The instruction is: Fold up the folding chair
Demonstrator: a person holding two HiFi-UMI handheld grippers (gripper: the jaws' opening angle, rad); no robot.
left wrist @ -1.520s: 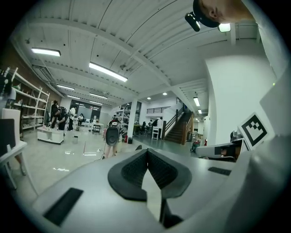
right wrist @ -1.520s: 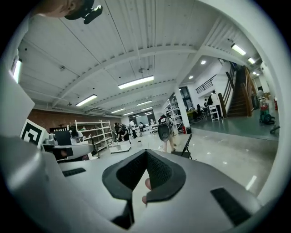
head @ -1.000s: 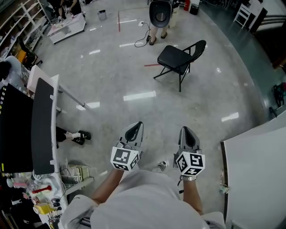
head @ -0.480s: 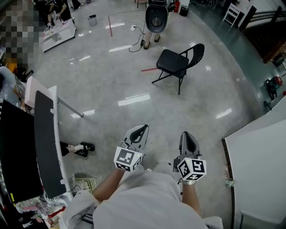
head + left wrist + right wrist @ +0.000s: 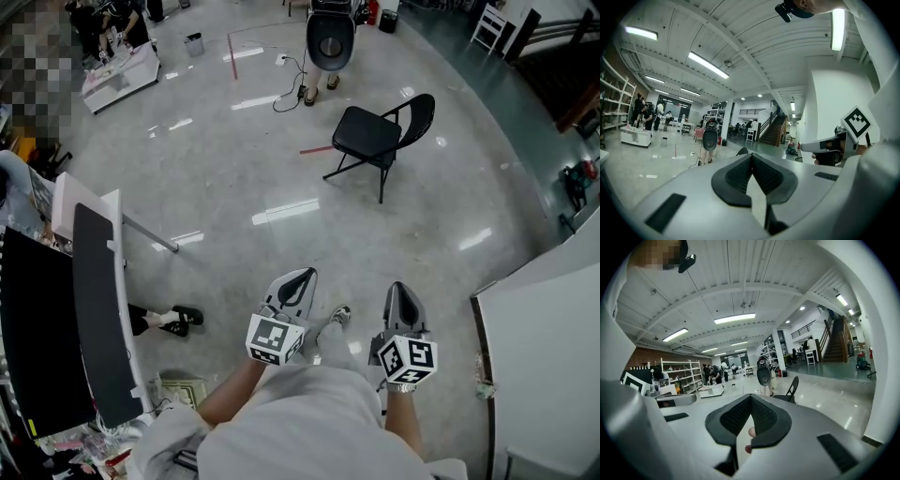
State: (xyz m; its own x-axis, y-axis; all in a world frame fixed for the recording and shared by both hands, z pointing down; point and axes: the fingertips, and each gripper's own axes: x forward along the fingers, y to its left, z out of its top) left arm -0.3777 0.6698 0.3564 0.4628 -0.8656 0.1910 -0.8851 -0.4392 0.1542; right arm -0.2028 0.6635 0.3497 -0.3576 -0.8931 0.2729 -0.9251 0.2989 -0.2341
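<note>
Long ceiling tube lights [image 5: 708, 64] light the hall brightly and evenly, leaving white streaks of glare on the polished floor [image 5: 289, 210] and only a faint, soft shadow under the folding chair [image 5: 367, 134]. The head view is sharp but bowed at its edges. The 2 gripper views are strongly fisheye, with black corners and soft nearest surfaces.

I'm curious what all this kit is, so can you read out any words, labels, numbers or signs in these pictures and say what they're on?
No words or numbers can be read anywhere.
Cube on the left gripper: black-and-white square pattern, no letters.
Cube on the right gripper: the same.
Folding chair: no label shows.
Clutter at lower left: too small and blurred to read.
</note>
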